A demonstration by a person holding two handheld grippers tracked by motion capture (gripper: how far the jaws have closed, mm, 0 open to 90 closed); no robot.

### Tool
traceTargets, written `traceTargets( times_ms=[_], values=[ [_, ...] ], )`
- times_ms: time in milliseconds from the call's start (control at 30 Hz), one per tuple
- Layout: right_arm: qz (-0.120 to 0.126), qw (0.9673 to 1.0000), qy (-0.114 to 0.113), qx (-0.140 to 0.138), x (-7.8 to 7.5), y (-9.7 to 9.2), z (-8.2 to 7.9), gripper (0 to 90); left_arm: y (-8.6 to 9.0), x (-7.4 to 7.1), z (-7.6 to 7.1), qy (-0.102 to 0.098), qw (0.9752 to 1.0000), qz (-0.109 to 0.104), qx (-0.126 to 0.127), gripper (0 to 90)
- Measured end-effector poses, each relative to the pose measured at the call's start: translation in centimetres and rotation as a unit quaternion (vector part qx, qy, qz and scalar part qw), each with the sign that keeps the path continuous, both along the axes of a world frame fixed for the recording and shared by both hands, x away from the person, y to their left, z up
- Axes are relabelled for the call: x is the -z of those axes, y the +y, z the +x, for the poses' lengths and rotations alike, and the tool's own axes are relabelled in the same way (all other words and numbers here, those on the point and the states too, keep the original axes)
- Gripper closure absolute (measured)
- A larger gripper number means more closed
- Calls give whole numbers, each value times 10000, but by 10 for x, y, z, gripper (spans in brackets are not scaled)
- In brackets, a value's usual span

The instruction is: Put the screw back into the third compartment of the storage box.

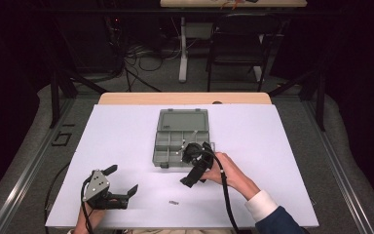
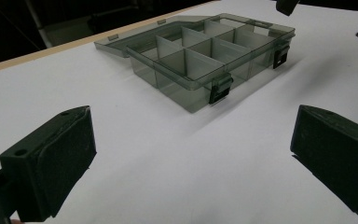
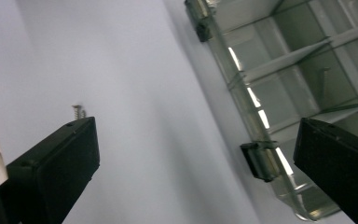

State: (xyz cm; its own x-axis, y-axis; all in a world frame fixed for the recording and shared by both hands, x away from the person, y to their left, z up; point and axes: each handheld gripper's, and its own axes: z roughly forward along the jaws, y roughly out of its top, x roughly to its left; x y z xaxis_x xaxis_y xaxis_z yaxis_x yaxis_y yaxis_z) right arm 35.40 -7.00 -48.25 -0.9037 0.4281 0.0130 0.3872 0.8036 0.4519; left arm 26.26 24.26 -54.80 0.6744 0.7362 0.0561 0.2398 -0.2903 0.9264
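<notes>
The white table carries a grey compartment box at its middle, lid open and lying flat behind it. The right gripper hangs at the box's near right corner, jaws wide apart and holding nothing. The left gripper sits well to the box's near left, jaws apart, nothing between them. A small screw lies near the box's front side, between the two grippers.

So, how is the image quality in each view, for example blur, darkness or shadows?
High view: white table bright, surroundings very dark. Left gripper view: organizer box fairly sharp, casting a soft shadow; near jaws slightly soft. Right gripper view: tilted, box somewhat blurred, small screw faint.
</notes>
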Motion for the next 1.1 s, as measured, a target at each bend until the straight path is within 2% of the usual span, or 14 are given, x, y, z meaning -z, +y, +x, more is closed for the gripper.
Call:
traceTargets(
  times_ms=[300,400,500,533,567,733,767,967,1033,1100],
  values=[
    [-17,9997,103,-204,10,10,-17,2,0,0,0,7,10000,2,-1,0],
    [-48,9995,168,-266,15,15,-23,50,0,0,0,9,10000,13,2,0],
    [-76,9993,140,-335,16,17,-25,64,0,0,0,8,10000,16,5,0],
    [-82,9992,161,-356,18,19,-27,83,0,0,0,8,10000,14,1,0],
    [-101,9990,152,-408,19,21,-30,141,0,0,0,0,10000,10,-6,0],
    [-180,9985,177,-486,23,27,-34,198,0,0,0,16,10000,30,0,0],
    [-180,9983,214,-508,26,29,-36,251,0,0,0,14,10000,33,-2,0],
    [-272,9975,222,-612,32,36,-41,354,0,0,0,7,10000,56,-3,0],
    [-274,9971,264,-663,34,38,-41,436,0,0,1,4,10000,47,-13,0],
    [-263,9970,297,-658,35,39,-42,463,0,0,1,5,10000,45,-15,0]
  ],
)
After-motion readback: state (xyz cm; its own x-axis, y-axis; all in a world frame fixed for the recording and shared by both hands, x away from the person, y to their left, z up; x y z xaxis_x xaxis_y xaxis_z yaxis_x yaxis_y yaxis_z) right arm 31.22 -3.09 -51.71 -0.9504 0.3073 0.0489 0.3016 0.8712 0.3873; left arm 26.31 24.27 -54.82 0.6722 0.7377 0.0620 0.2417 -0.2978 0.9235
